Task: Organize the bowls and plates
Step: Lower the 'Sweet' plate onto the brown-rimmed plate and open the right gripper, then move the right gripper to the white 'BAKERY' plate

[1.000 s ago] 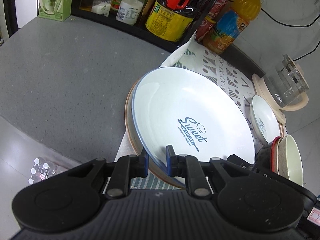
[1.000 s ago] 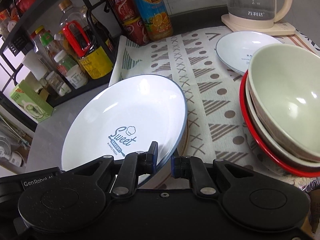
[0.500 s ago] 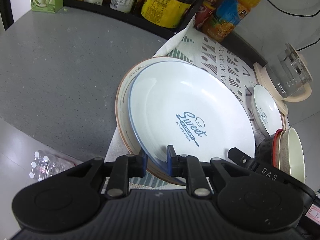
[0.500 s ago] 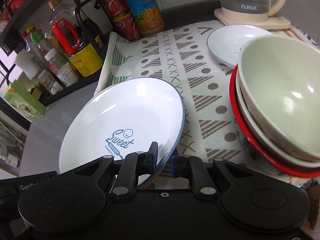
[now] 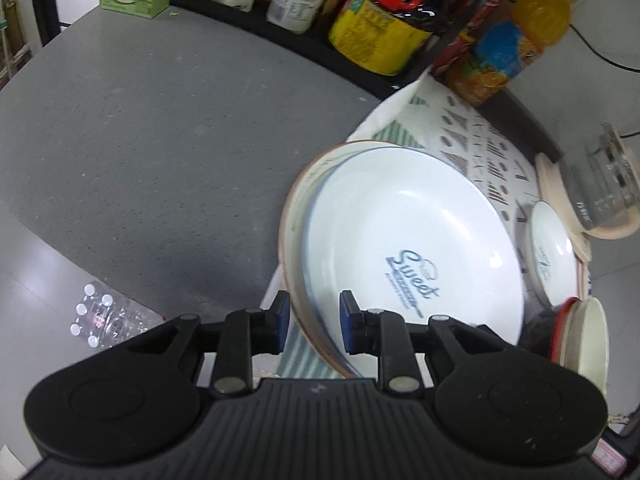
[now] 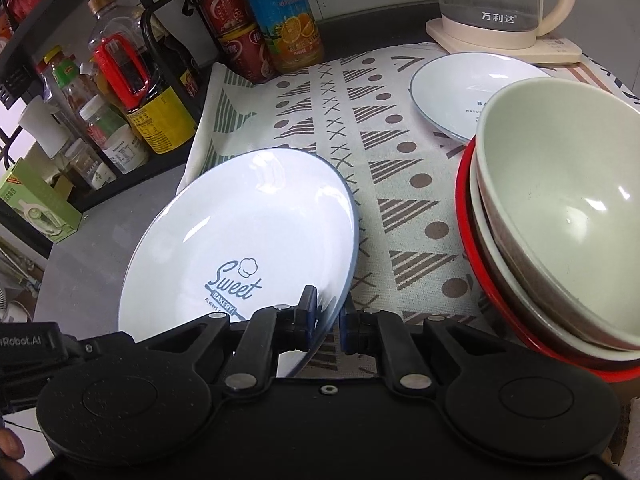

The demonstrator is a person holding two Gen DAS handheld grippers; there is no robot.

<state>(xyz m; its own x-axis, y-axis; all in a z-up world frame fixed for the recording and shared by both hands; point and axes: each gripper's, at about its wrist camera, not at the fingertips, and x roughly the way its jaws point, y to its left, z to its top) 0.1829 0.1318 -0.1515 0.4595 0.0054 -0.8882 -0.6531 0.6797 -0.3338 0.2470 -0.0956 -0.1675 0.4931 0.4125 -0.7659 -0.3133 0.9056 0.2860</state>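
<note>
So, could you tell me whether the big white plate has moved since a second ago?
Yes. The white plate has come down toward the patterned cloth, onto the brown-rimmed plate.

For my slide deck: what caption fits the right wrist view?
Right hand-held gripper pinches the rim of the white "Sweet Bakery" plate, beside stacked bowls on a patterned cloth.
</note>
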